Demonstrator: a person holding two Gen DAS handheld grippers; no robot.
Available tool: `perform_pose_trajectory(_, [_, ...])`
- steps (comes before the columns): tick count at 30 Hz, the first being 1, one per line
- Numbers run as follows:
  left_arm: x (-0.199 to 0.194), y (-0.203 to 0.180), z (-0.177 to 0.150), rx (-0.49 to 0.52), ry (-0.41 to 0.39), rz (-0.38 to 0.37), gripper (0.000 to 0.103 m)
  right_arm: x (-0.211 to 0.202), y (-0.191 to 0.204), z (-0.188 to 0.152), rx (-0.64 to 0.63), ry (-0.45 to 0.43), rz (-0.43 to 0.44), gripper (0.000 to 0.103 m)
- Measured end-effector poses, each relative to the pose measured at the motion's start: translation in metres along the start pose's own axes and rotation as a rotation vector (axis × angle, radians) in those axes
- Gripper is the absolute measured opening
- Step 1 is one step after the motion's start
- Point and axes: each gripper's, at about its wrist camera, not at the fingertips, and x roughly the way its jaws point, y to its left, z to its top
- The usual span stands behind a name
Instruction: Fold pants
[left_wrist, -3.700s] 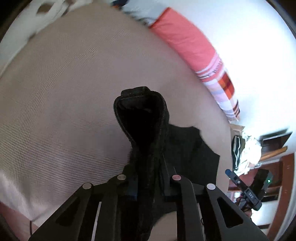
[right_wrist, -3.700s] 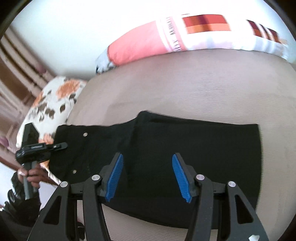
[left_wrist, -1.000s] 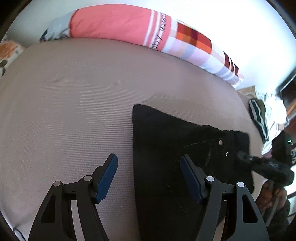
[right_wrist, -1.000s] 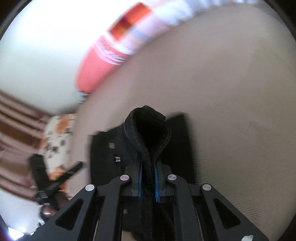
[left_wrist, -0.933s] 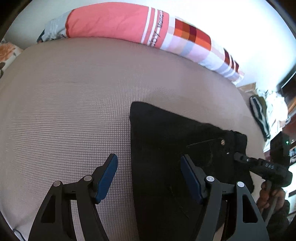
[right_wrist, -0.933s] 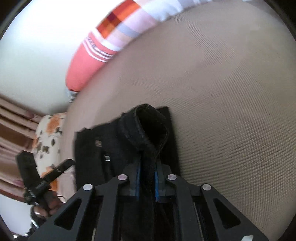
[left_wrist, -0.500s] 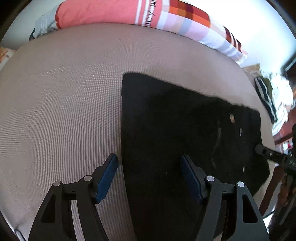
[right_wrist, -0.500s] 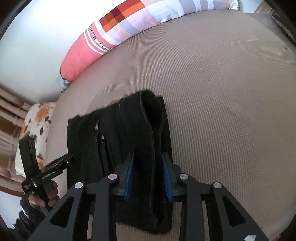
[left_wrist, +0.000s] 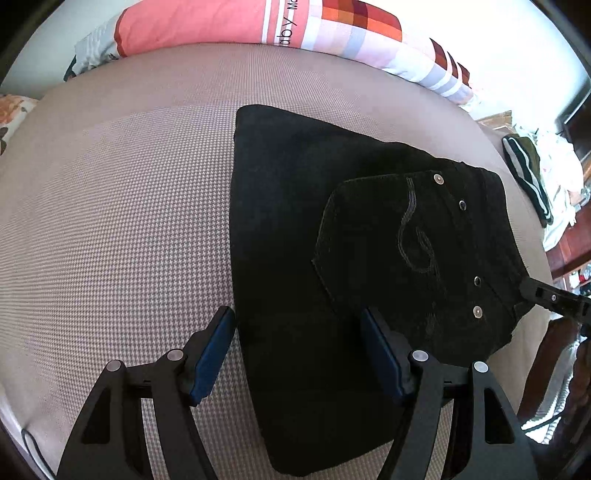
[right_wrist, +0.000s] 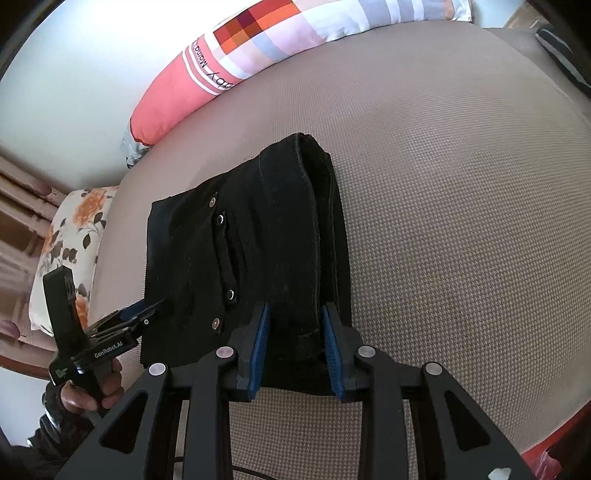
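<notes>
On the beige bed (left_wrist: 110, 206) the black pants (left_wrist: 332, 240) lie folded into a compact stack. Left gripper (left_wrist: 297, 350) spread wide above them, grasping nothing; right gripper (right_wrist: 295, 349) parted too, blue pads flanking the folded edge.

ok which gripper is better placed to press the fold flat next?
Right, probably. The right gripper straddles the folded edge of the pants, jaws part open around it. The left gripper is open over the far half.
</notes>
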Motion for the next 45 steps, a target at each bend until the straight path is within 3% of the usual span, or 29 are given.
perform_pose_trajectory(9, [-0.004, -0.003, -0.01, 0.027, -0.018, 0.04, 0.071, 0.001, 0.006, -0.001, -0.02, -0.007, -0.006, 0.027])
perform_pose_trajectory(28, [0.0, 0.002, -0.016, 0.003, -0.02, 0.034, 0.075, 0.011, -0.004, 0.001, 0.031, 0.036, 0.037, 0.023])
perform_pose_trajectory(29, [0.0, 0.002, -0.016, 0.002, -0.019, 0.032, 0.075, 0.008, -0.002, 0.001, 0.015, 0.023, 0.017, 0.015])
perform_pose_trajectory(32, [-0.001, 0.003, -0.015, -0.001, -0.013, 0.025, 0.075, -0.002, 0.001, -0.001, 0.013, -0.001, 0.003, 0.012])
perform_pose_trajectory(40, [-0.01, 0.003, -0.021, 0.018, -0.009, 0.009, 0.075, -0.021, 0.016, -0.016, -0.027, -0.028, -0.085, 0.01])
perform_pose_trajectory(45, [-0.001, 0.0, -0.022, 0.04, -0.007, 0.017, 0.076, -0.001, 0.002, -0.018, -0.01, 0.022, -0.123, 0.01])
